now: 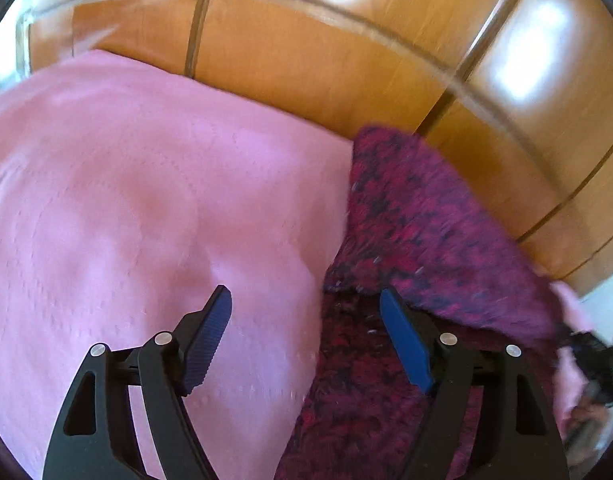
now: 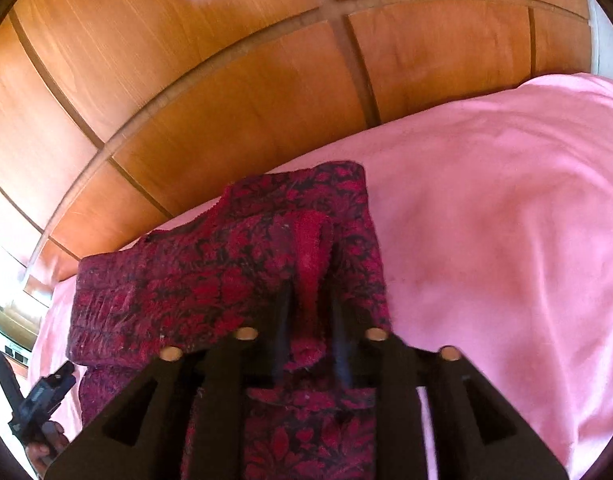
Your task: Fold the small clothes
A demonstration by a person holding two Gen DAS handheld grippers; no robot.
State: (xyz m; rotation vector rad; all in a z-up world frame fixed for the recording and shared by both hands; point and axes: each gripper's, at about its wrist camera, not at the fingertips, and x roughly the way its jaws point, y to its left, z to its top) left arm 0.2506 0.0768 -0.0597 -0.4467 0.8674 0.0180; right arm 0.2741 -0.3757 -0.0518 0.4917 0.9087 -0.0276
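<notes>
we seem to be in a home bedroom, facing a bed under a pink sheet set right against glossy panelled wooden wardrobe doors

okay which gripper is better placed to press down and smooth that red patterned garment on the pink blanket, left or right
Right, probably. The right gripper sits over the middle of the red garment, a fabric strip between its fingers. The left gripper hangs open at the garment's edge, half over the pink blanket.

Left gripper spread (empty), red-patterned garment, pink blanket
</notes>
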